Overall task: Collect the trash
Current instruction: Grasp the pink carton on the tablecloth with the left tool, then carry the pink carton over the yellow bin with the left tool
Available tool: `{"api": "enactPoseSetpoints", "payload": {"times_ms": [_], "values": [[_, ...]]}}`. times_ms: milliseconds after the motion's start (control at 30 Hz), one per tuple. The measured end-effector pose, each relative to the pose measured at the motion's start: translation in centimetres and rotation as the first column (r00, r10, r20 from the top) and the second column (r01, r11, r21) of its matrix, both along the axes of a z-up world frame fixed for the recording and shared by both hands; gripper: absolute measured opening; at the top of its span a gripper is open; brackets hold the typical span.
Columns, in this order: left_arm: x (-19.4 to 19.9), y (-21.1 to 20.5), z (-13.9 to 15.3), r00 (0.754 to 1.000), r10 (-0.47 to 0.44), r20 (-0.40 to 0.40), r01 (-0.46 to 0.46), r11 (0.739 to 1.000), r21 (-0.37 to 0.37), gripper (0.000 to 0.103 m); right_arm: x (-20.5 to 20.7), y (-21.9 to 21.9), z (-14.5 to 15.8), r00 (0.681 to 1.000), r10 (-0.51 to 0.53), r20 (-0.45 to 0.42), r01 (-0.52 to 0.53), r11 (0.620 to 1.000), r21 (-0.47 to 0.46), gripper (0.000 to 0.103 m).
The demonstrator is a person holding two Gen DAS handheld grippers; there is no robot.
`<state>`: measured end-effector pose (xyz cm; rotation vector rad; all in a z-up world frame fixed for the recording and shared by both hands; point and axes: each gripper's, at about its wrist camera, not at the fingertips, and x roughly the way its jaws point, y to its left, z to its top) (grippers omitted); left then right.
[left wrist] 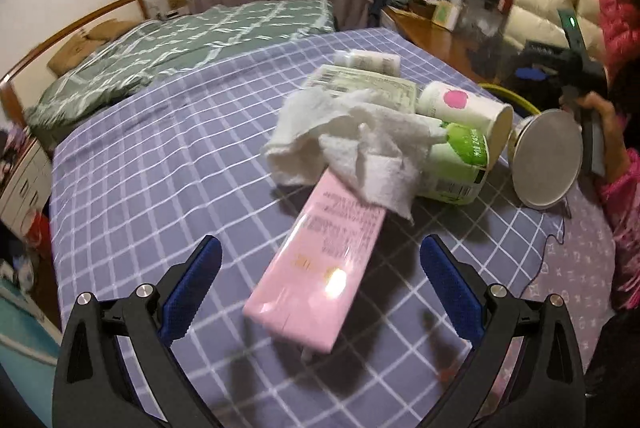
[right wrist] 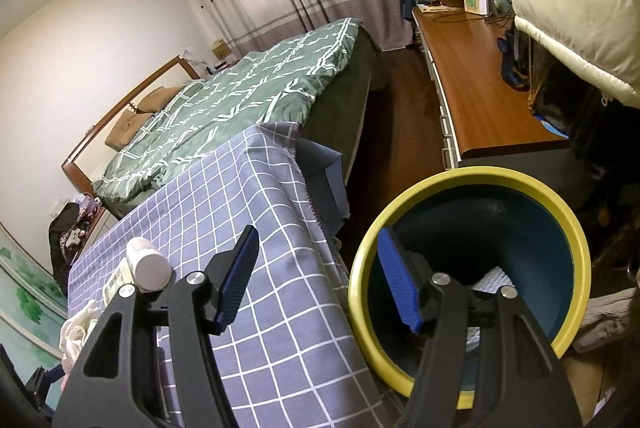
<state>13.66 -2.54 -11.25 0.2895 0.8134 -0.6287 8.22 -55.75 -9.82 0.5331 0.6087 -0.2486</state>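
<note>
- Our left tool [left wrist: 320, 292] hangs wide and empty over the checked table [left wrist: 152, 155], its blue pads [left wrist: 192, 288] standing either side of the near end of the pink box [left wrist: 320, 260] without touching it.
- We judge the pink box light and fairly stiff, with a glossy, probably slippery wrap; we would pinch it across its narrow width at the free near end, at six o'clock of the pile.
- Its far end sits under the crumpled tissue [left wrist: 352, 139], which lies at twelve o'clock of the box: soft, nearly weightless, likely to drag along or slip off, so any bunched fold will serve as a hold.
- At three o'clock of the tissue lie two paper cups on their sides, a green-printed cup [left wrist: 460, 163] and, behind it, a white cup with a pink mark [left wrist: 464, 103]; both look light and crushable, best taken gently across the wall near the rim.
- A flat printed packet [left wrist: 360, 83] lies at twelve o'clock of the tissue, thin and floppy by the look of it.
- Our right tool [right wrist: 318, 278] is half open and holds nothing; one pad overlaps the mouth of the yellow-rimmed bin [right wrist: 460, 175], which stands just off the table's edge at three o'clock.
</note>
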Motion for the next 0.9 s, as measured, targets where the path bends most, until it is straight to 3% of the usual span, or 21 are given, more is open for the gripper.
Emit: {"api": "enactPoseSetpoints", "payload": {"times_ms": [67, 233, 433, 633, 900], "values": [[0.6, -0.8, -0.6, 0.999, -0.029, -0.018, 0.029, 0.999, 0.027, 0.083, 0.0, 0.0, 0.0, 1.0, 0.003, 0.0, -0.003, 1.0, 0.002, 0.059], [1.4, -1.5, -2.2, 0.998, -0.031, -0.058, 0.035, 0.997, 0.073, 0.067, 0.0, 0.0, -0.1, 1.0, 0.015, 0.001, -0.015, 1.0, 0.007, 0.059], [0.7, 0.1, -1.6, 0.998, 0.006, -0.063, -0.005, 1.0, 0.005, 0.04, 0.2, 0.3, -0.2, 0.999, 0.035, 0.003, -0.035, 0.999, 0.014, 0.059], [-1.8, 1.8, -1.2, 0.996, 0.02, -0.092, -0.023, 0.999, -0.031, 0.038, 0.1, 0.3, -0.1, 0.999, 0.037, 0.009, -0.038, 0.999, 0.02, 0.059], [-9.2, 1.2, -0.1, 0.988, -0.114, -0.108, 0.109, 0.993, -0.052, 0.038, 0.1, 0.6, 0.0, 0.999, 0.05, 0.013, -0.05, 0.999, 0.018, 0.059]]}}
